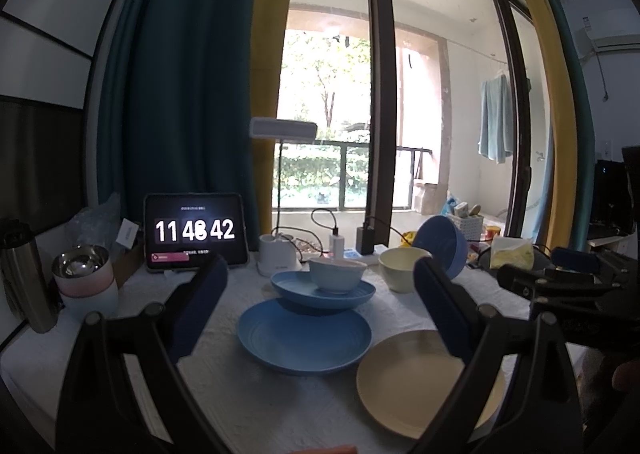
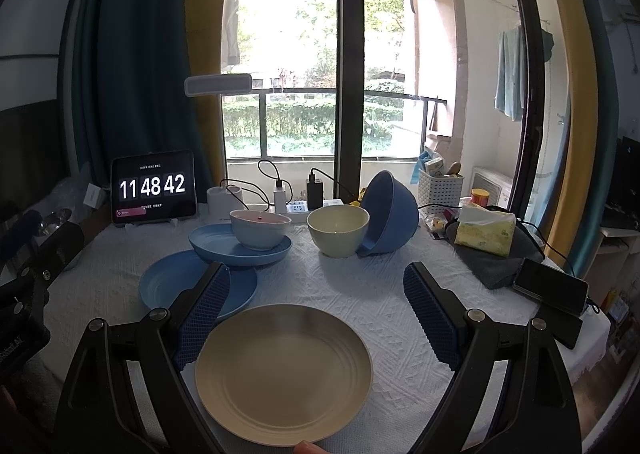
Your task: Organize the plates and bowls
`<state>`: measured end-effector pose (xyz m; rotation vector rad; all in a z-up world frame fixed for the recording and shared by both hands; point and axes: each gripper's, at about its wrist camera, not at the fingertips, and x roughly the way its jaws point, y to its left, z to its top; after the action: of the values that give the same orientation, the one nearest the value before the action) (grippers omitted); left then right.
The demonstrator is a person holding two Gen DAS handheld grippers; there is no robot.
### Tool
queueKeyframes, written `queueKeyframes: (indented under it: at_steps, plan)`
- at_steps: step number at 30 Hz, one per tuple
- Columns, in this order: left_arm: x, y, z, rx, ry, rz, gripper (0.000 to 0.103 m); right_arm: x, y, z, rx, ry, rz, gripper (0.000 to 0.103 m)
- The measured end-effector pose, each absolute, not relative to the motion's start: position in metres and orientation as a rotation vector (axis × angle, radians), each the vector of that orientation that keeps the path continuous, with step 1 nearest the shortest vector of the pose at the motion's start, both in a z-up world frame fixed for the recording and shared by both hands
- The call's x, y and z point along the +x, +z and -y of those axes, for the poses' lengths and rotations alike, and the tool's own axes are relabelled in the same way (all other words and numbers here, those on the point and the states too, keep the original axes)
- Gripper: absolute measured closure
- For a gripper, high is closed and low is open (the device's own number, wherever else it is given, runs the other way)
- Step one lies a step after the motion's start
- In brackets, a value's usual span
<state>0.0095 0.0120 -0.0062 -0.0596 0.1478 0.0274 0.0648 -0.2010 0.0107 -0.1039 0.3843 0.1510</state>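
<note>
- Plates and bowls sit on a table covered by a white cloth (image 2: pixel 360 294); places below are given from the beige plate (image 2: pixel 284 374).
- Beige plate lies flat at the near edge, empty, directly below the right gripper (image 2: pixel 316 314), whose fingers are spread wide with nothing between them.
- Left gripper (image 1: pixel 320 302) hangs above the table left of the beige plate, fingers likewise spread and empty; the right gripper's black body shows at the right edge of its view.
- Blue plate (image 2: pixel 168 286) lies just left of and behind the beige plate; whether their rims touch cannot be told.
- Deep blue plate (image 2: pixel 216 246) sits farther back, its near edge overlapping the blue plate's far rim.
- Pale bowl (image 2: pixel 260 232) stands upright in the deep blue plate.
- Cream bowl (image 2: pixel 338 232) stands upright well behind the beige plate, slightly right.
- Blue bowl (image 2: pixel 390 213) is tipped on its side, opening facing left, leaning against the cream bowl's right side.
- Tablet (image 2: pixel 154 189) showing 11 48 42 stands at the far left.
- Tissue pack (image 2: pixel 486 232) lies far right, with a phone (image 2: pixel 550 290) nearer on that side.
- Lamp (image 1: pixel 280 254) stands behind the deep blue plate.
</note>
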Motion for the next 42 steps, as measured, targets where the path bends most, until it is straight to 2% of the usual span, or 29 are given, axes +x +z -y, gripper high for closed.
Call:
queueKeyframes:
  at_steps: [13,26,33,35,37,40,42]
  plan:
    - [0.05,-0.026,-0.051,-0.079,0.103,-0.246,0.008,0.11,-0.007,0.184,-0.126,0.219,-0.439,0.012]
    - [0.127,-0.069,-0.095,-0.144,0.102,-0.486,0.008,0.166,-0.028,0.152,-0.136,0.304,-0.529,0.014]
    - [0.16,-0.084,-0.106,-0.176,0.083,-0.574,0.009,0.201,-0.045,0.141,-0.108,0.332,-0.627,0.024]
    - [0.169,-0.089,-0.106,-0.175,0.081,-0.598,0.009,0.208,-0.051,0.138,-0.099,0.339,-0.65,0.029]
    - [0.176,-0.094,-0.108,-0.183,0.074,-0.625,0.009,0.217,-0.059,0.135,-0.09,0.341,-0.691,0.039]
    - [0.185,-0.102,-0.107,-0.181,0.07,-0.658,0.009,0.232,-0.072,0.133,-0.061,0.347,-0.771,0.044]
    - [0.19,-0.108,-0.105,-0.181,0.066,-0.683,0.015,0.241,-0.082,0.13,-0.044,0.358,-0.822,0.045]
